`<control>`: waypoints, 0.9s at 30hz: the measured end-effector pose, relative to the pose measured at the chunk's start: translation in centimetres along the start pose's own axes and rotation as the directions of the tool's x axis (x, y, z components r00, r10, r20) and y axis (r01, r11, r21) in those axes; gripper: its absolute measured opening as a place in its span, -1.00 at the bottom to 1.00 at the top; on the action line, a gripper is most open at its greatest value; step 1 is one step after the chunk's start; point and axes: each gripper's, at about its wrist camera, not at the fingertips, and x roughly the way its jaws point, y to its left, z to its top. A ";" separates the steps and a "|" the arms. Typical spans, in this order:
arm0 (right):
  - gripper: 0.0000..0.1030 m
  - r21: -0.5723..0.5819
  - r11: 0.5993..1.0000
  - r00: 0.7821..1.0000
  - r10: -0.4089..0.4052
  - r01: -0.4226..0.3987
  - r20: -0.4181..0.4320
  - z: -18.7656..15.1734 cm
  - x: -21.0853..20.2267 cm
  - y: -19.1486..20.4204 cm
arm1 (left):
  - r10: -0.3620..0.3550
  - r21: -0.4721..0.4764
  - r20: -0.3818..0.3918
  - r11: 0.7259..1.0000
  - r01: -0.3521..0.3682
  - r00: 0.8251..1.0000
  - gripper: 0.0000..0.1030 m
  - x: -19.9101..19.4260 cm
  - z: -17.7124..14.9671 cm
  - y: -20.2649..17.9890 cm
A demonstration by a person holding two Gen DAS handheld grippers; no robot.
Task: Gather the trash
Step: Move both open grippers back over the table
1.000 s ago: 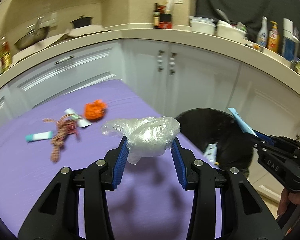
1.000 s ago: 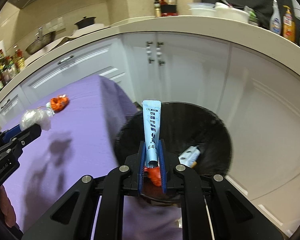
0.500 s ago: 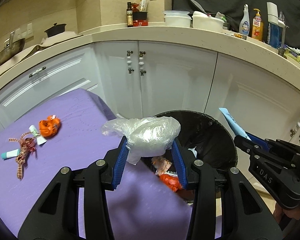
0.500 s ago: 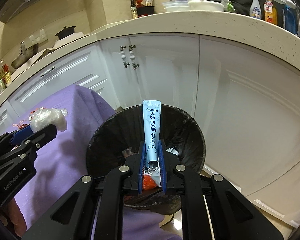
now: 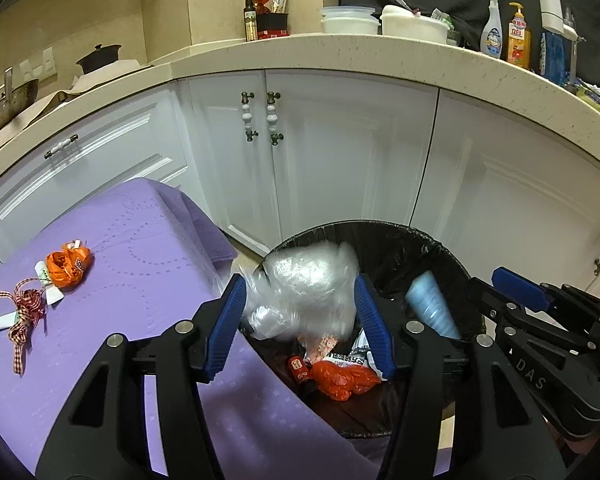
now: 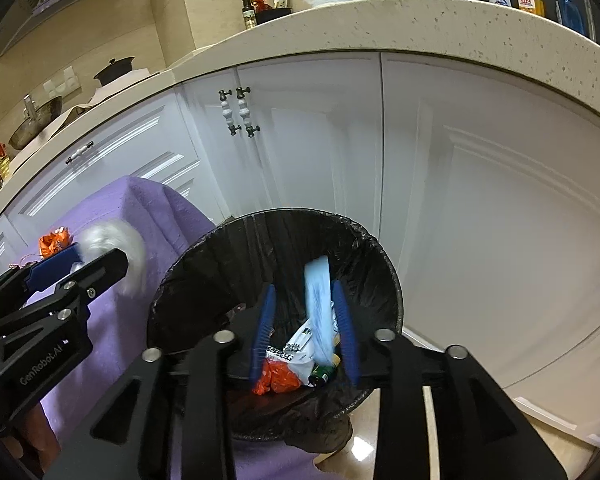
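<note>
Since both tools spread half a second ago | left tool [image 5: 298, 322] released, plastic bag [image 5: 304, 292] falling | right tool [image 6: 304, 332] released, blue sachet [image 6: 320, 304] dropping into bin [image 6: 188, 280] | orange wrapper [image 5: 68, 264], ribbon [image 5: 22, 316] remain at tabletop's far-left edge.

Clear plastic bag [image 5: 304, 292] and blue packet [image 6: 319, 308] are motion-blurred

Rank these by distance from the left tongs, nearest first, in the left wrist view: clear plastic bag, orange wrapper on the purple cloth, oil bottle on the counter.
1. Clear plastic bag: between the left tongs' open fingers, over the bin.
2. Orange wrapper: on the purple cloth, off to the left.
3. Oil bottle: far back on the counter, against the wall.
</note>
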 end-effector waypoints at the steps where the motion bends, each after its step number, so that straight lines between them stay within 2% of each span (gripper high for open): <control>1: -0.36 0.000 1.000 1.000 0.000 0.000 -0.001 0.0 0.1 0.0 | 0.000 0.000 -0.001 1.000 0.000 1.000 0.17 0.1 0.0 0.0; 8: -0.28 0.004 1.000 1.000 -0.006 0.006 0.002 0.1 -0.3 -0.2 | 0.008 -0.009 -0.002 1.000 -0.008 1.000 0.22 -0.2 -0.1 0.6; 10: -0.24 0.007 1.000 1.000 -0.007 0.007 0.002 0.2 -0.4 -0.1 | 0.015 -0.022 0.002 1.000 -0.015 1.000 0.30 -0.6 -0.2 1.2; 14: -0.21 0.001 1.000 1.000 0.003 -0.003 0.009 0.3 -0.8 0.6 | 0.034 -0.042 0.007 0.999 -0.034 0.999 0.32 -1.6 -0.5 2.7; 22: -0.18 -0.074 0.994 0.997 0.078 -0.077 0.005 0.2 -0.9 5.6 | 0.118 -0.104 -0.001 0.988 -0.117 0.993 0.35 -4.2 -2.1 8.0; 27: -0.17 -0.129 0.982 0.991 0.136 -0.137 -0.015 0.1 -0.3 9.7 | 0.192 -0.168 -0.025 0.967 -0.194 0.981 0.35 -5.8 -3.7 12.8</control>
